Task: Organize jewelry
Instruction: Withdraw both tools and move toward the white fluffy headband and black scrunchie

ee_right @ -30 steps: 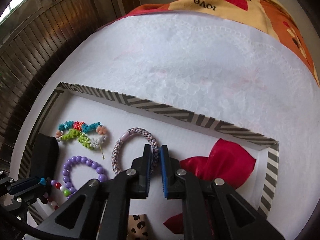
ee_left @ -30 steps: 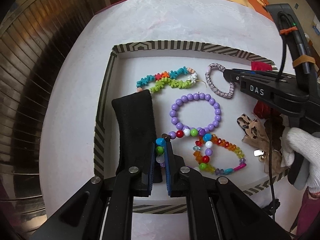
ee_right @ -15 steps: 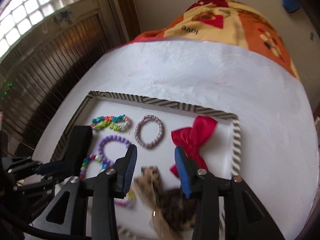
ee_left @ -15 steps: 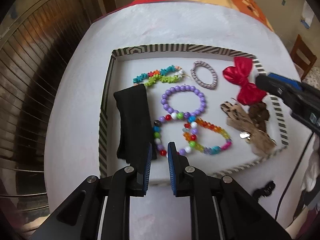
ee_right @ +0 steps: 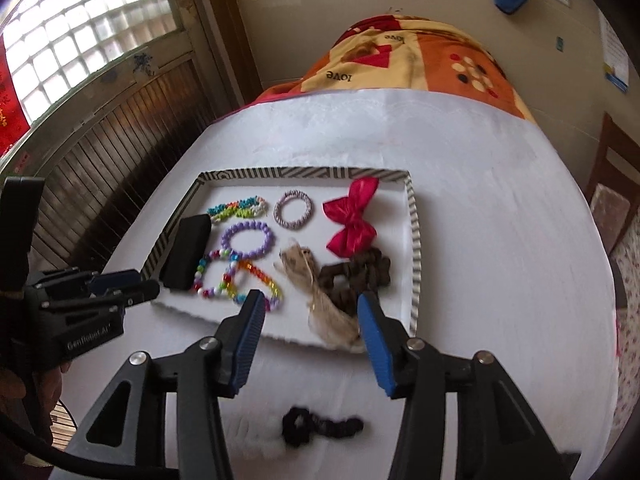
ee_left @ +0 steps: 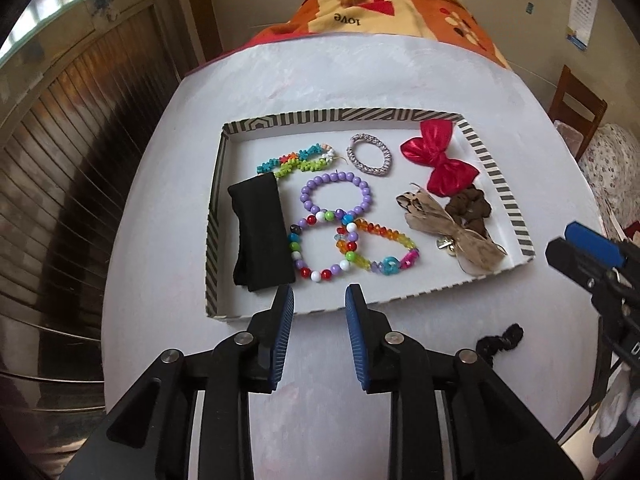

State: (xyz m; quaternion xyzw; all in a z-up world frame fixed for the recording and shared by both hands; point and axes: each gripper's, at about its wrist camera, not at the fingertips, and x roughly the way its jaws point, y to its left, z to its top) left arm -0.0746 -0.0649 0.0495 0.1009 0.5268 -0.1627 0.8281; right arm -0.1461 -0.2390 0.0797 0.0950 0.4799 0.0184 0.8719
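A striped-rim tray [ee_left: 216, 200] [ee_right: 414, 236] on the white table holds a black headband [ee_left: 260, 236], a purple bead bracelet [ee_left: 338, 196], multicoloured bead bracelets [ee_left: 352, 252], a braided ring [ee_left: 370, 156], a red bow [ee_left: 436, 162] [ee_right: 352, 216], a leopard bow [ee_left: 448, 228] and a brown scrunchie [ee_left: 470, 208]. A black scrunchie [ee_right: 320, 426] [ee_left: 500, 340] lies on the table outside the tray. My left gripper [ee_left: 319, 296] is open and empty at the tray's near rim. My right gripper [ee_right: 310, 304] is open and empty above the tray's near rim.
A patterned orange blanket [ee_left: 380, 12] lies beyond the table. A wooden slatted wall [ee_left: 80, 140] runs along the left. A wooden chair [ee_left: 576, 108] stands at the right. The table edge curves close on both sides.
Both grippers have pulled back and up from the tray and opened. The left let go of the multicoloured bead bracelet, which now lies in the tray.
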